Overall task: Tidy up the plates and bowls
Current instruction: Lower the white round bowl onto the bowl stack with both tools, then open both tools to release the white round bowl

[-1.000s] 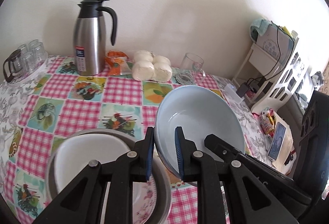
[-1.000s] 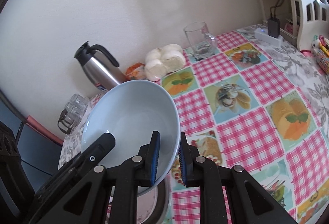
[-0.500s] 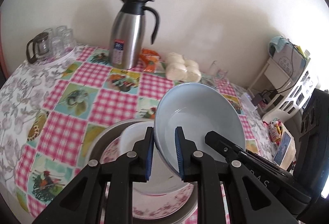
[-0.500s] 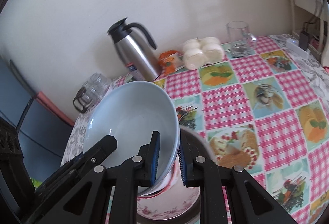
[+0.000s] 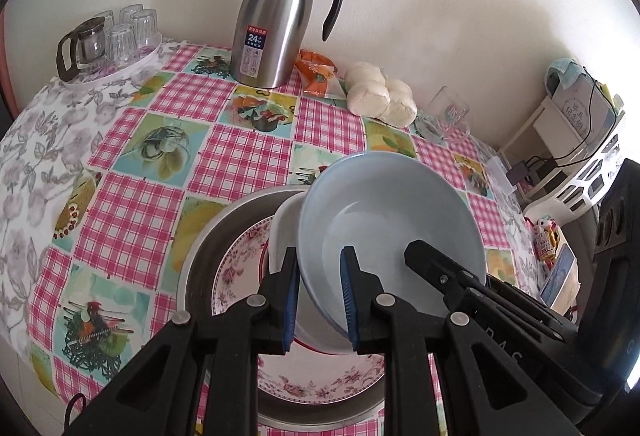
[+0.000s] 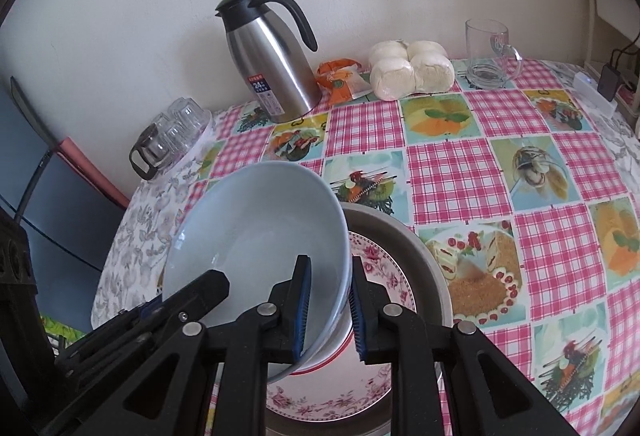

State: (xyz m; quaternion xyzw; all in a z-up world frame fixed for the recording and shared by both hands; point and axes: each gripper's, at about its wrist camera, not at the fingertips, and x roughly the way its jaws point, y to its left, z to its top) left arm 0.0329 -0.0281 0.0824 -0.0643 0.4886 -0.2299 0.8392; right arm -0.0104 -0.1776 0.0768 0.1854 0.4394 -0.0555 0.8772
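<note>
Both grippers hold one pale blue bowl [image 5: 384, 220] by opposite rims. My left gripper [image 5: 320, 300] is shut on its near-left rim; my right gripper [image 6: 330, 312] is shut on its right rim, and the bowl also shows in the right wrist view [image 6: 256, 244]. The bowl hangs tilted just above a white bowl [image 5: 284, 236] with a red edge. That bowl sits on a floral plate [image 5: 240, 268] inside a round metal tray [image 5: 208, 236]. The plate [image 6: 380, 276] and tray [image 6: 416, 248] also show in the right wrist view.
On the checked tablecloth stand a steel thermos jug [image 5: 276, 24], an orange packet [image 5: 316, 70], white buns [image 5: 380, 96] and a glass mug [image 5: 450, 116] near the wall. A tray of glasses [image 5: 112, 40] sits at far left. A white shelf with cables [image 5: 572, 148] stands to the right.
Both grippers carried the blue bowl leftward over the metal tray and lowered it toward the white bowl. Both stay shut on the rim.
</note>
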